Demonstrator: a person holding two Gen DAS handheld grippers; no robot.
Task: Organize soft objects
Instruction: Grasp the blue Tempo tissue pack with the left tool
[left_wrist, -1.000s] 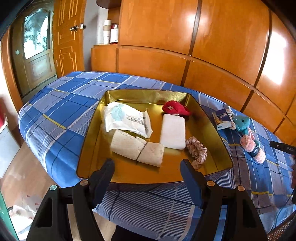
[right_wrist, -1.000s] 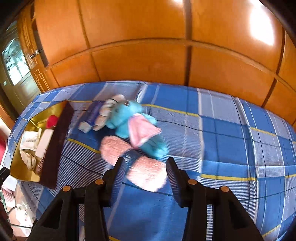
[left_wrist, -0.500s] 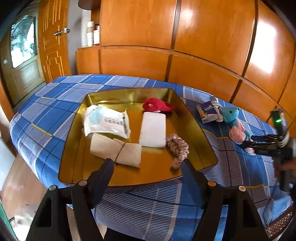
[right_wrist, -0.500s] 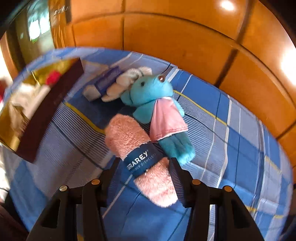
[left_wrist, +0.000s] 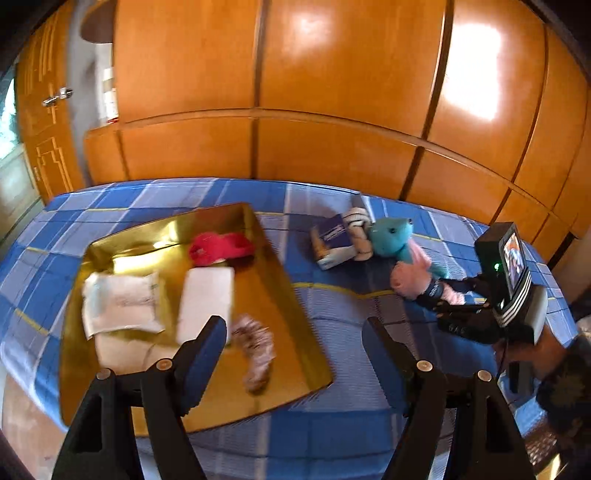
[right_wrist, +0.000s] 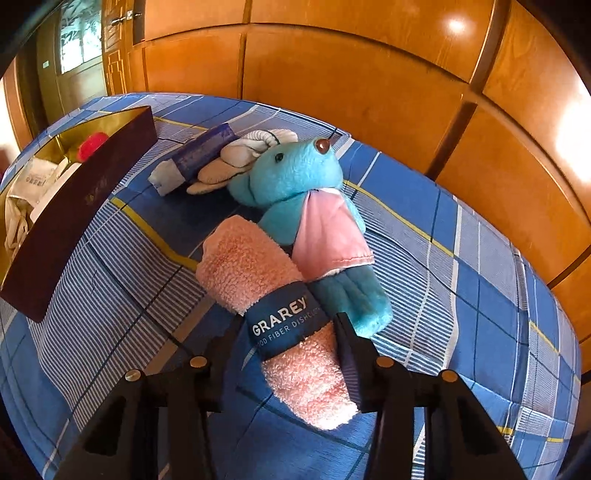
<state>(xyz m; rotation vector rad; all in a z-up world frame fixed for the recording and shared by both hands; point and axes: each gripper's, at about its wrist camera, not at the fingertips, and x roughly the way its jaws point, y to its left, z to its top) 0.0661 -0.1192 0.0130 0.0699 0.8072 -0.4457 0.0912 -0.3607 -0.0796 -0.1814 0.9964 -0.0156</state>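
The right gripper (right_wrist: 291, 343) has its jaws closing around a rolled pink towel (right_wrist: 273, 314) (dark blue paper band around its middle), which lies on a blue checked bed (right_wrist: 461, 295). A turquoise stuffed toy (right_wrist: 306, 206) lies touching the towel. Beyond it are a white sock bundle (right_wrist: 240, 158) and a small blue packet (right_wrist: 199, 155). The left gripper (left_wrist: 293, 338), jaws wide and empty, hovers above a gold tray (left_wrist: 280, 310) holding a red item (left_wrist: 218, 249), white pad (left_wrist: 205, 301) and scrunchie (left_wrist: 256, 349).
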